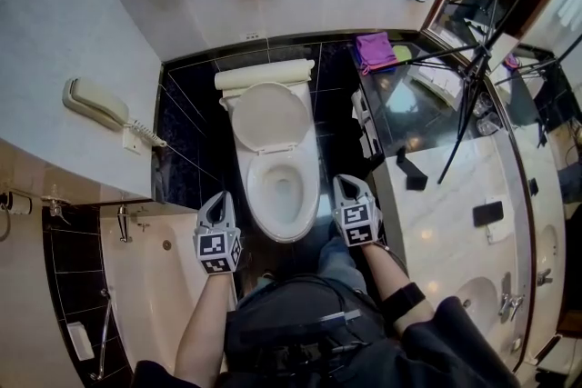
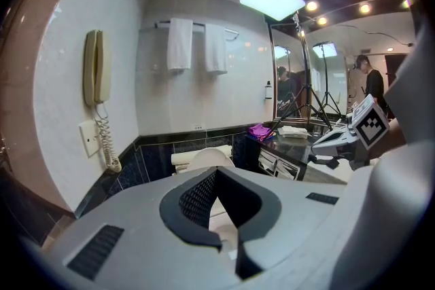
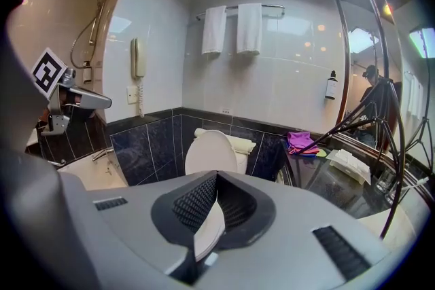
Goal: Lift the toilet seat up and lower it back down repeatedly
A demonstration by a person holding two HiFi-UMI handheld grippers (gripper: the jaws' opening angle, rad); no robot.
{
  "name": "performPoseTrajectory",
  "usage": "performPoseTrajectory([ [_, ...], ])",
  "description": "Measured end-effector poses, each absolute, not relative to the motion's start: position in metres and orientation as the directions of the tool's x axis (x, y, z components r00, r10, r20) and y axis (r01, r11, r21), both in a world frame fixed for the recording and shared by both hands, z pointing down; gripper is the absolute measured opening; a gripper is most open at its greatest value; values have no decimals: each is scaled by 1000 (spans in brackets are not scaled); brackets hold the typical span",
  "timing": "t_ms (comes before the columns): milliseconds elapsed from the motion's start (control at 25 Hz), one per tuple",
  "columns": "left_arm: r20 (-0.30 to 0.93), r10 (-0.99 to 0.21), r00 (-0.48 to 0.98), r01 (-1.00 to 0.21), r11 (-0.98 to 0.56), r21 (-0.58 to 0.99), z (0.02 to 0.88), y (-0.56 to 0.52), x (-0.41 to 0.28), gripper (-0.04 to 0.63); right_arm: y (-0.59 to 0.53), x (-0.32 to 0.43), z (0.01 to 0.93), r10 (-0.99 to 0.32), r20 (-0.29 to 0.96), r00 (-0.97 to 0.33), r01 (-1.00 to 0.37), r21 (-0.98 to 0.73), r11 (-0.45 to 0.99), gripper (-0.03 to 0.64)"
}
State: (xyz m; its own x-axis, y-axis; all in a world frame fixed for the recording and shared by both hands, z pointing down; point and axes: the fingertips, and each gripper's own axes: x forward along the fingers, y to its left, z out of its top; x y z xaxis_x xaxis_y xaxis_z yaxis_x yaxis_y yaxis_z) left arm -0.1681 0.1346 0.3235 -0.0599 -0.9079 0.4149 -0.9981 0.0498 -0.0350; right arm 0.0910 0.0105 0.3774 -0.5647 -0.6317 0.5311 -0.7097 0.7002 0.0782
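White seat (image 1: 284, 232) lies flat, low ahead between my two grippers; lid (image 1: 268, 116) upright beyond. Left gripper (image 1: 219, 198) jaws pressed together, empty; right gripper (image 1: 346, 182) same. Both flank seat front without touching, likely poised to hook under edge for lift.

floor (image 1: 193, 145): dark tiles | on it: toilet (image 1: 283, 188) | counter (image 1: 414, 109): purple cloth (image 1: 374, 49)

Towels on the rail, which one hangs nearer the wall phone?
The left white towel, on the phone's side; the other white towel hangs toward the mirror.
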Motion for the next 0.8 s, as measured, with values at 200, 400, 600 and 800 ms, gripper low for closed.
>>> performPoseTrajectory([
  [200,398,-916,-48,-998,27,-59,324,120,-168,0,-7,85,382,-630,543,-555,-713,79,697,73],
  [400,411,-911,-41,-997,9,-79,337,105,-165,0,-18,81,403,-586,578,-568,-718,0,696,166],
  [600,428,-903,-26,-995,-20,-102,360,92,-156,0,-22,88,448,-544,641,-542,-726,-30,688,196],
  [800,441,-897,-20,-993,-32,-111,396,86,-150,0,-10,99,526,-469,708,-528,-751,-131,647,197],
])
